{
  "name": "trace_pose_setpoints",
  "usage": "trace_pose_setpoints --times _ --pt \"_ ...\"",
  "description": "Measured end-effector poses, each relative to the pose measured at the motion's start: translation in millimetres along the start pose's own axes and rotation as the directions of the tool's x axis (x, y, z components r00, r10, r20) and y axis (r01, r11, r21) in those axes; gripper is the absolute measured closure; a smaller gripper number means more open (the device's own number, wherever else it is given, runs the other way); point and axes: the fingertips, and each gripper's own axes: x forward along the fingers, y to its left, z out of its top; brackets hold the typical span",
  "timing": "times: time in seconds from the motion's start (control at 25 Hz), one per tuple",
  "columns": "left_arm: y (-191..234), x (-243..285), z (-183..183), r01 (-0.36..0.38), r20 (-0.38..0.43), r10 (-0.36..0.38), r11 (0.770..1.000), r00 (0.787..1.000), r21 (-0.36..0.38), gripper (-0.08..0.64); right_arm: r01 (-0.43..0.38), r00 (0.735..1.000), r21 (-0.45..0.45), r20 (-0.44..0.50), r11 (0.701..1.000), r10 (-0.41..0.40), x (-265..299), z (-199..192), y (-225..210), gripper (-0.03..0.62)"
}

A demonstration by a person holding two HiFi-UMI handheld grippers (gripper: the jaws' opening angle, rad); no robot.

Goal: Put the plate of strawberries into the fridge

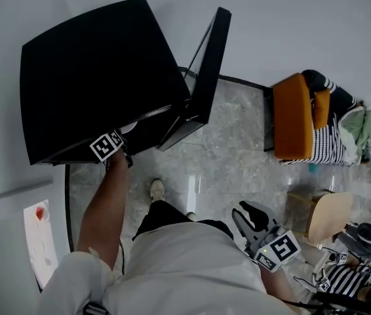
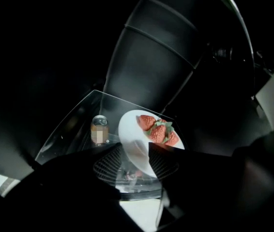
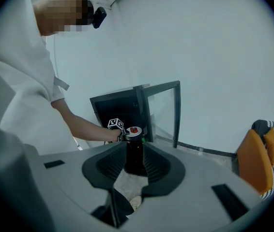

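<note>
A white plate (image 2: 133,135) with three strawberries (image 2: 159,132) rests on a glass shelf (image 2: 71,124) inside the dark fridge (image 1: 94,77), whose door (image 1: 208,64) stands swung out. My left gripper (image 2: 136,153) reaches into the fridge, jaws open on either side of the plate's near rim, pads not pressing on it. In the head view only its marker cube (image 1: 107,146) shows at the fridge opening. The right gripper view shows the plate (image 3: 133,130) from afar. My right gripper (image 1: 251,216) hangs low by my side, open and empty.
A drinks can (image 2: 98,129) stands on the shelf just left of the plate. An orange chair (image 1: 293,117) with striped cloth sits at the right wall, with a wooden stool (image 1: 330,215) nearer. A white sheet with a red mark (image 1: 41,235) lies at the left. My shoe (image 1: 157,189) is on the tiled floor.
</note>
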Motion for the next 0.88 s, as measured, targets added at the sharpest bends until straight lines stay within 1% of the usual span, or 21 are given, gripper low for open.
trace_pose_setpoints --times 0.12,0.28,0.48,0.68,0.8,0.88 --pt "0.2 -4.1 10.3 0.002 0.056 -0.003 1.0 0.998 0.023 0.38 0.001 1.0 0.002 0.007 1.0 -0.001 -4.7 -2.3 -2.1 0.48" --pt "-3.0 -15.8 8.3 0.011 0.072 -0.012 1.0 0.997 0.024 0.379 -0.01 1.0 0.002 0.019 1.0 0.01 -11.3 -6.5 -5.3 0.48" --pt "-16.0 -43.3 -1.3 0.044 0.096 -0.046 0.999 0.994 0.026 0.379 -0.05 0.998 -0.009 0.049 0.999 0.051 -22.5 -11.7 -8.7 0.48" --pt "-39.8 -83.4 -23.9 0.104 0.092 -0.108 0.994 0.99 0.045 0.379 -0.101 0.991 -0.023 0.086 0.995 0.103 -42.2 -21.2 -12.4 0.48" --pt "-58.9 -117.1 -40.1 0.163 0.113 -0.167 0.986 0.979 0.047 0.38 -0.141 0.983 -0.034 0.115 0.989 0.144 -58.5 -29.6 -16.2 0.48" --pt "-72.7 -143.6 -56.3 0.213 0.125 -0.217 0.976 0.968 0.039 0.385 -0.165 0.977 -0.043 0.131 0.985 0.17 -71.8 -38.0 -19.1 0.48"
